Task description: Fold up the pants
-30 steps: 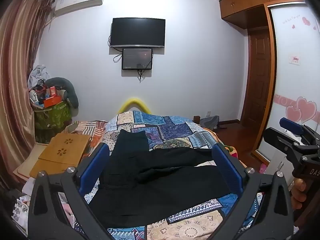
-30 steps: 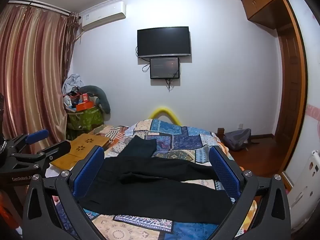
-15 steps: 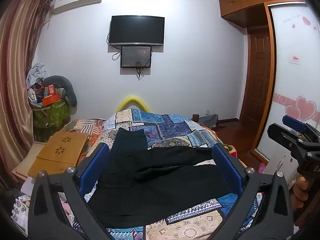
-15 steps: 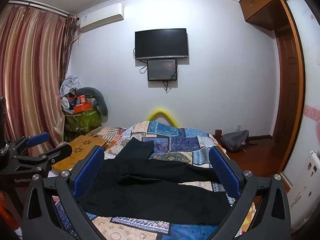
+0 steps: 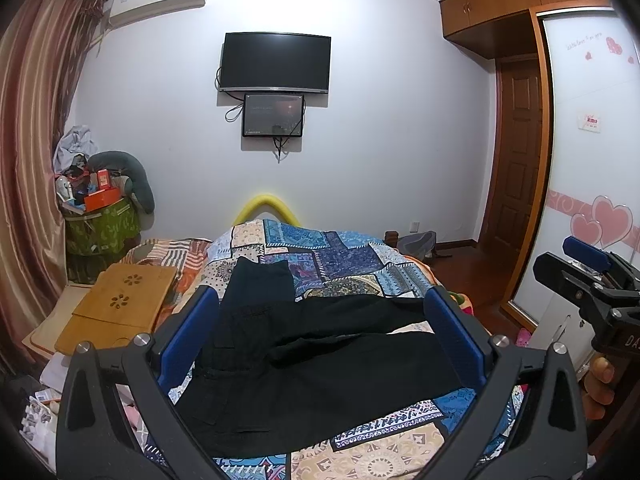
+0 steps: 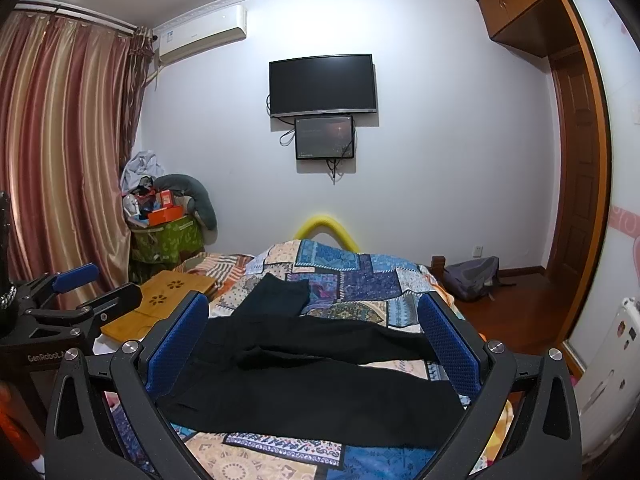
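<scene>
1. Against a second ago my view has dropped only a little: the TV [image 5: 277, 62] sits slightly lower in the left picture than half a second ago, and the pants [image 5: 316, 364] lie as they did.
2. Left gripper [image 5: 320, 332] has its fingers [image 5: 188, 336] spread wide with nothing between them; right gripper [image 6: 316, 336] is the same, fingers [image 6: 176, 340] apart and bare (both hang above the near end of the bed, not touching cloth).
3. The pants are black, spread across the patchwork bed [image 6: 340, 272], legs running to the right, one leg crossing over the other, the waist end at the left with a flap reaching toward the far end.
4. Around: a wooden tray [image 5: 120, 312] beside the bed on the left, a green bin [image 6: 168, 240] heaped with clutter by the curtain [image 6: 60, 160], a backpack [image 6: 472, 278] on the floor by the door [image 5: 516, 152], an air conditioner [image 6: 200, 34] high on the wall.
5. Each gripper shows at the edge of the other's view, well apart.
6. Writing: "GenRobot" on the left gripper's body in the right view; "DAS" on the right one's. The wardrobe sticker's text is too small to read.
</scene>
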Demonstrator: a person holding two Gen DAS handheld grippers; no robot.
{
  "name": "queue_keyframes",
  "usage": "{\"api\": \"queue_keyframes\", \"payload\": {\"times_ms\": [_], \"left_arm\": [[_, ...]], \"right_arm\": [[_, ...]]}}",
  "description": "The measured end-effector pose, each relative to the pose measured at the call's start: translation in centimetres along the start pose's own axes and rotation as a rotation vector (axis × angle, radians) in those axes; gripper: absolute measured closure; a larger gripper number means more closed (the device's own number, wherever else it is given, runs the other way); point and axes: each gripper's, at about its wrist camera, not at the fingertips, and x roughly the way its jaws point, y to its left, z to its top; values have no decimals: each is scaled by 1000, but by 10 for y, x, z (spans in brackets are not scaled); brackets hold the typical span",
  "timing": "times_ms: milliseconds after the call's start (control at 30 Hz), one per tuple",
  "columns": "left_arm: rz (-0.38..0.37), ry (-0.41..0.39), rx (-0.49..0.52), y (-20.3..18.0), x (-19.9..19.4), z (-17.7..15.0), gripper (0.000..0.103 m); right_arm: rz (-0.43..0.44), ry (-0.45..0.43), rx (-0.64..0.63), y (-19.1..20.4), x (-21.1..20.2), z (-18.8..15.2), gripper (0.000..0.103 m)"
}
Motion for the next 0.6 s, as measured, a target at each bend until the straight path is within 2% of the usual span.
{"api": "queue_keyframes", "payload": {"times_ms": [600], "left_arm": [[3, 10, -17, 1, 5, 1, 0]], "right_arm": [[6, 3, 2, 3, 0, -2, 0]]}}
